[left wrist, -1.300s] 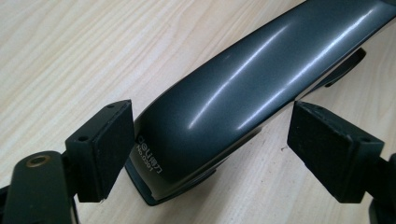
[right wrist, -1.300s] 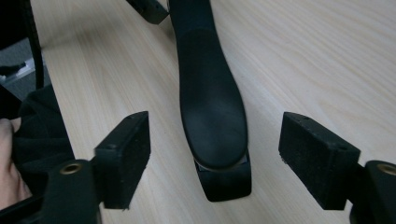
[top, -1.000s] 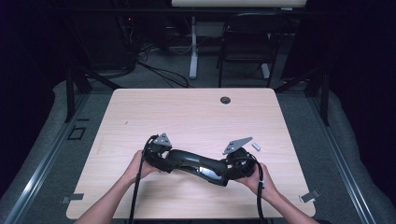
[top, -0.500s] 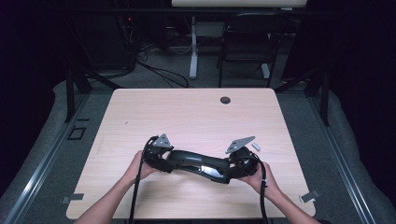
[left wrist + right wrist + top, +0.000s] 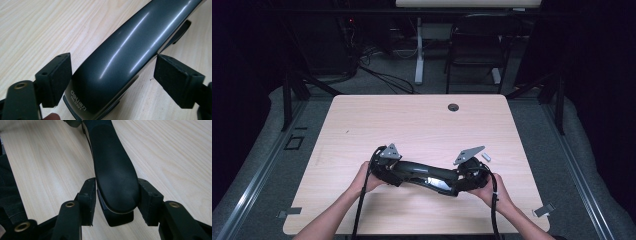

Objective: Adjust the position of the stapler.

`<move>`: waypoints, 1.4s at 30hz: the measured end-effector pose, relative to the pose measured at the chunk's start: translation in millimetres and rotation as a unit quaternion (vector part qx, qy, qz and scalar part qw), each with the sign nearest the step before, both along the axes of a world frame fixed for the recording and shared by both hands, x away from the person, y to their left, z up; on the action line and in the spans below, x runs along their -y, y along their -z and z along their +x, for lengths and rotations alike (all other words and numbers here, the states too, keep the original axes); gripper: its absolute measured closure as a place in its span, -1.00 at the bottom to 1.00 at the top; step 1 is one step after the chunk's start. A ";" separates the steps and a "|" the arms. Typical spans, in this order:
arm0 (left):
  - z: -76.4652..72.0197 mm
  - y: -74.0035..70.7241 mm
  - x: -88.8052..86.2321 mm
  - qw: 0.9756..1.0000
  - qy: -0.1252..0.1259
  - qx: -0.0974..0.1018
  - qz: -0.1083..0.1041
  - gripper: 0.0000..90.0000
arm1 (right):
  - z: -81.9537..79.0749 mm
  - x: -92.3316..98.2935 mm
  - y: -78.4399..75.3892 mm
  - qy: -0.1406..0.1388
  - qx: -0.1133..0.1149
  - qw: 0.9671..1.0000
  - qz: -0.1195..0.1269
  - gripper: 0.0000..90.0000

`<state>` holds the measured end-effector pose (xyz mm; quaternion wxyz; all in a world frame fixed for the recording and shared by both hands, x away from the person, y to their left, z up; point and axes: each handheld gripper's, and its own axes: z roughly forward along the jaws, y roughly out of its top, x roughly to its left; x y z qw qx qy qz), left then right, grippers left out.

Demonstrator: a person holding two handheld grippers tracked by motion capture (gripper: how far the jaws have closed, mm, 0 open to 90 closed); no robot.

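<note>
A long black stapler (image 5: pixel 427 176) lies on the wooden surface (image 5: pixel 412 120) between both tongs. The right tongs (image 5: pixel 117 197) clamp its rounded end; the left tongs (image 5: pixel 112 80) – jaws just opening, one pad (image 5: pixel 60 75) alongside it, the other clear – straddle its glossy end.

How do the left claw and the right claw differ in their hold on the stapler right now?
The right claw has both pads against the stapler, pinching its rounded matte end; the left claw straddles the glossy end bearing the brand print, with a clear gap at one pad. The left claw's jaws have just been opening; the right claw's are steady. Both reach in from opposite ends, low over the table.
</note>
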<state>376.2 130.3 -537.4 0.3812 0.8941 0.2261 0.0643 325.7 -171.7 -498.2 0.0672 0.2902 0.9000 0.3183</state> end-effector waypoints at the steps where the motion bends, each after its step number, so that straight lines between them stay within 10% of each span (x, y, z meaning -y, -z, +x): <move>1: 0.3 0.0 -0.7 1.000 0.000 -0.001 -0.005 -0.60 | 0.1 0.0 -0.2 0.003 0.002 1.000 -0.003 0.18; 42: 3.0 2.8 11.5 0.999 0.027 -0.033 0.023 -0.36 | 26.9 12.8 0.9 0.011 -0.007 1.000 -0.008 0.03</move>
